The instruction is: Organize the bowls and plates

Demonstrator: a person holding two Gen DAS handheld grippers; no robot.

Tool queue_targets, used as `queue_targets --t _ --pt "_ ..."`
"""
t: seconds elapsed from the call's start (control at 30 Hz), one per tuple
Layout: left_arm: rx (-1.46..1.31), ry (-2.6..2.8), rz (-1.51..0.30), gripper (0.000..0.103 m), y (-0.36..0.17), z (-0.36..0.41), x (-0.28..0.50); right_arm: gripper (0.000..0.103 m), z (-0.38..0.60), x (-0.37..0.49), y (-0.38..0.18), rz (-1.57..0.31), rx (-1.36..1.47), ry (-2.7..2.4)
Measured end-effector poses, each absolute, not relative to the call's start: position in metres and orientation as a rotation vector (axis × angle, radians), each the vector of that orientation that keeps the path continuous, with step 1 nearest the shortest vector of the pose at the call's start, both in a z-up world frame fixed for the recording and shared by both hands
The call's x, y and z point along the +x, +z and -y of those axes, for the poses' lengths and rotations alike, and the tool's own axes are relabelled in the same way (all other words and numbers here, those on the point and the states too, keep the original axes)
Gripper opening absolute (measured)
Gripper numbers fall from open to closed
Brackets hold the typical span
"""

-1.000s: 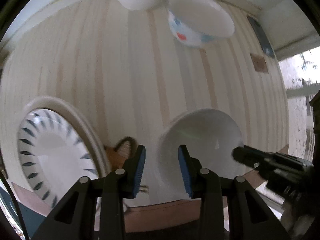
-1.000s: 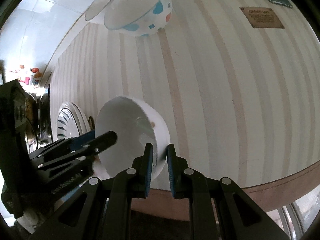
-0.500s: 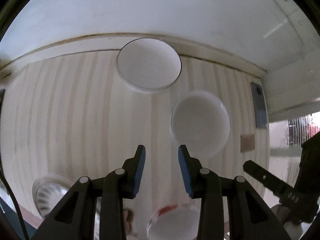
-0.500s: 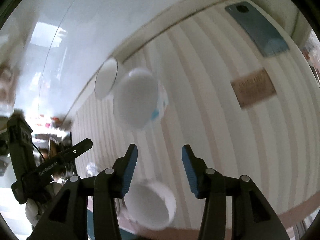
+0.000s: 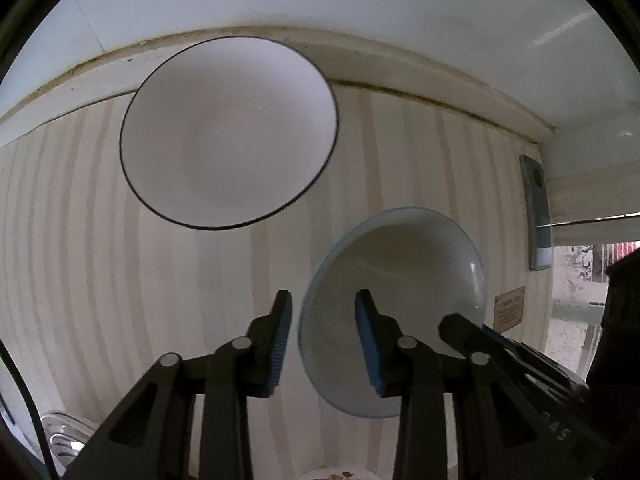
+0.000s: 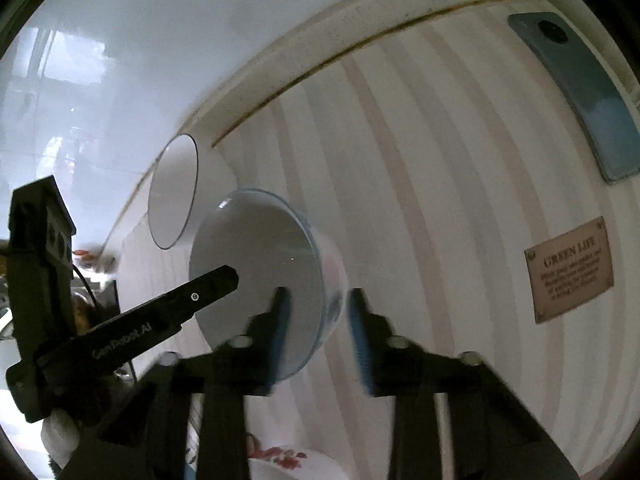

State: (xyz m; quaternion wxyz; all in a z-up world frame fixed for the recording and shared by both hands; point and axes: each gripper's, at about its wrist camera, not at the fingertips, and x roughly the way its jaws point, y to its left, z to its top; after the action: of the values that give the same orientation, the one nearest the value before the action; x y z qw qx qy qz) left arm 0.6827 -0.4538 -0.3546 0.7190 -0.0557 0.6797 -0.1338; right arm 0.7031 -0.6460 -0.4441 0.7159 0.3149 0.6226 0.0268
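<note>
Bowls: we've got two on the striped table [image 5: 100, 280] — a white bowl with a thin dark rim [image 5: 228, 132] in the upper middle of the left wrist view, and a blue-rimmed bowl [image 5: 394, 280] lower right of it, close by but apart.
Blue-rimmed bowl, other angle: in the right wrist view it sits centre frame [image 6: 260, 272], with coloured spots on its outer wall, and the dark-rimmed one [image 6: 172, 196] shows just behind it toward the upper left.
Left gripper [image 5: 322, 340]: jaws spread wide, nothing between the blue pads. The bowl's near rim lines up with the gap, though we can't tell if either finger touches it.
Right gripper [image 6: 318, 332]: also spread apart and holding nothing — it's blurry, with the blue-rimmed bowl's right edge showing between its fingers.
Crossovers: the right gripper's finger pokes in at lower right of the left view, and the left gripper reaches in from the left of the right view.
Extras: a blue phone [image 6: 576, 92] lies at the upper right, with a small brown plaque [image 6: 570, 270] below it.
Bottom edge: a floral-patterned dish [image 6: 288, 460] peeks in.
</note>
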Motion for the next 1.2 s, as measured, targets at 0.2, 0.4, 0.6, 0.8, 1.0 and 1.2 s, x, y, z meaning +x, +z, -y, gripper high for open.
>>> queue_targets --t 0.2,0.4,0.6,0.8,1.0,1.2 --pt "-0.078 -0.285 -1.485 0.026 -0.355 0.459 0.676 0.018 0.639 0.704 -0.443 -1.366 0.632 0.043" --pt "-0.075 -0.281 -1.463 0.026 -0.346 0.456 0.668 0.018 0.631 0.701 -0.436 -1.357 0.599 0.055" --pt "-0.057 -0.292 -1.42 0.026 -0.325 0.451 0.648 0.018 0.63 0.686 -0.419 -1.342 0.585 0.077" --pt "-0.066 -0.331 -1.397 0.026 -0.299 0.442 0.616 0.018 0.629 0.655 -0.388 -1.311 0.591 0.1" --pt "-0.054 -0.355 -1.384 0.026 -0.276 0.43 0.575 0.018 0.62 0.612 -0.35 -1.283 0.583 0.132" --pt "-0.056 -0.361 -1.411 0.026 -0.277 0.418 0.54 0.018 0.601 0.568 -0.334 -1.297 0.561 0.153"
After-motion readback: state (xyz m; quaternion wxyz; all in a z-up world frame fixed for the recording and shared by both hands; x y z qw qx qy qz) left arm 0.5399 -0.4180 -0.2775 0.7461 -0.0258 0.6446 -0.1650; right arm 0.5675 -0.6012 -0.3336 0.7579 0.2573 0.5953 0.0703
